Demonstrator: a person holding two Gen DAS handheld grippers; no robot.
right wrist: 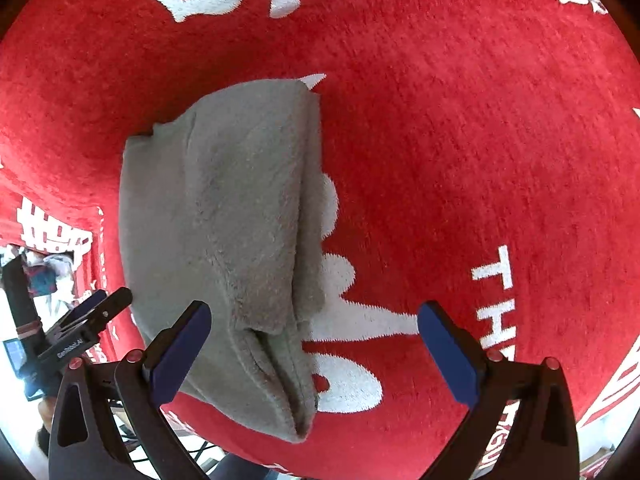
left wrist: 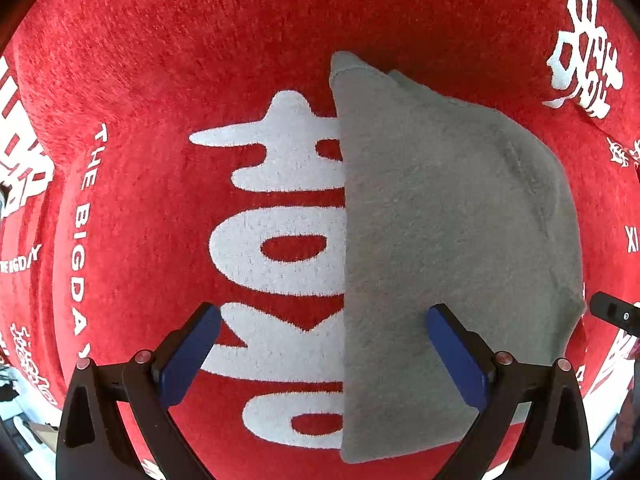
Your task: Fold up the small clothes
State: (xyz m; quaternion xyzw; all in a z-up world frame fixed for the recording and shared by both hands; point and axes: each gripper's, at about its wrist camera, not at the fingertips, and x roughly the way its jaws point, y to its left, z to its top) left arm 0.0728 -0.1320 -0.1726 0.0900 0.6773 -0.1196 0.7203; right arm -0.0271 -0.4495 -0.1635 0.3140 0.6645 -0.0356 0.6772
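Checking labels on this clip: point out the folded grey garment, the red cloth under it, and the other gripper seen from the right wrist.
Grey garment (right wrist: 216,216), right wrist view, middle of top layer.
Red cloth (right wrist: 460,152), right wrist view, bare area.
Left gripper (right wrist: 102,302), right wrist view, between its fingers.

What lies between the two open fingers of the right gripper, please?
In the right wrist view, the right gripper has the near end of the folded grey cloth and red printed blanket between its fingers, both untouched.

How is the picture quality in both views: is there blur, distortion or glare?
Left wrist view: sharp, strong fisheye bending, grey cloth evenly lit on the red cover. Right wrist view: equally sharp and curved, but the room at the lower-left edge is washed out by bright light.
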